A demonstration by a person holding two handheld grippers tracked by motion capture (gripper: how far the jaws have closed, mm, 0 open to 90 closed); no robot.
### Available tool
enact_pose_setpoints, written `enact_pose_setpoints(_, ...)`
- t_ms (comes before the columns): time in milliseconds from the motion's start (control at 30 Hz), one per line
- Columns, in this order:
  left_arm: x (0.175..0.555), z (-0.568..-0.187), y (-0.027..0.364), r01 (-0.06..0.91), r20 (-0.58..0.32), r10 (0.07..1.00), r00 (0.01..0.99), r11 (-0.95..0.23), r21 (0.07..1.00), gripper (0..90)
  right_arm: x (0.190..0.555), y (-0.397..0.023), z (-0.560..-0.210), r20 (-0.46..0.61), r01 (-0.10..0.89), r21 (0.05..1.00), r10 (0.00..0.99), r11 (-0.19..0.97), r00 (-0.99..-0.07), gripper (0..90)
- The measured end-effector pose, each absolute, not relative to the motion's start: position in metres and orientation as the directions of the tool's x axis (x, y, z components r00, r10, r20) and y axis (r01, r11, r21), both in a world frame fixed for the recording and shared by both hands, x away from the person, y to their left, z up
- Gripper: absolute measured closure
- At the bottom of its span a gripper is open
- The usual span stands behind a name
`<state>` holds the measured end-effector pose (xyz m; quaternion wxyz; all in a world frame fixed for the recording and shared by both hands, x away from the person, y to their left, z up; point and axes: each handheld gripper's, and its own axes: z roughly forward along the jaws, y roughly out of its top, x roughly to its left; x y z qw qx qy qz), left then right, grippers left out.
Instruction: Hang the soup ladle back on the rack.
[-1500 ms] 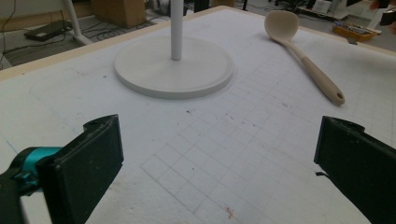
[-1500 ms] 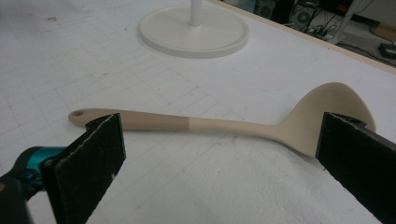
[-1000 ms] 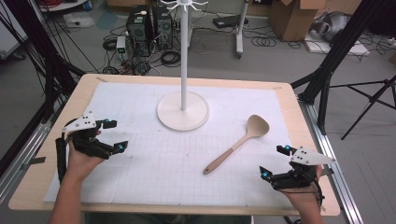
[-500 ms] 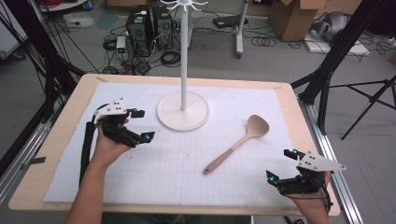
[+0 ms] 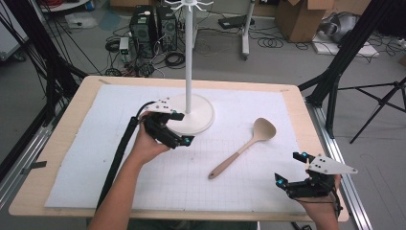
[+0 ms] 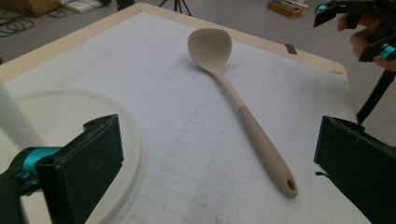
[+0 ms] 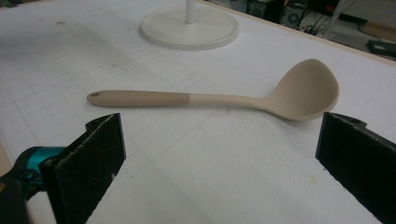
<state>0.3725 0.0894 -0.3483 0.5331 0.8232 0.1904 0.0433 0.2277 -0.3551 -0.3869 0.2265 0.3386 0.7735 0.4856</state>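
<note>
Table [image 5: 57, 158] | spoon [image 5: 243, 147] lying flat | left hand-held gripper [image 5: 182, 128] jaws apart

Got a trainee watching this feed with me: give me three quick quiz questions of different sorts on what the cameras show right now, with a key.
1. True or false: the left gripper is shut on the spoon.
2. Multiple choice: the spoon's bowl points (A) toward the person, (B) toward the table's far right, (C) straight at the rack base.
3. Fill in: the right gripper is near the table's ____ edge.

Key
1. False: its jaws stand wide apart beside the rack base, and the spoon lies untouched on the white mat.
2. B: the bowl lies far and right, the handle end with its hole nearer the person.
3. Near right; jaws open, clear of the spoon.
</note>
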Motion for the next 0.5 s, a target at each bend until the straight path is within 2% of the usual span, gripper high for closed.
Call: enact_pose_setpoints(500, 0.385, -0.353, 0.011, 0.301, -0.154, 0.325, 0.933, -0.473, 0.828, 1.6, 0.23, -0.36, -0.388, -0.021, 0.306, 0.905, 0.75, 0.295, -0.662, 0.1)
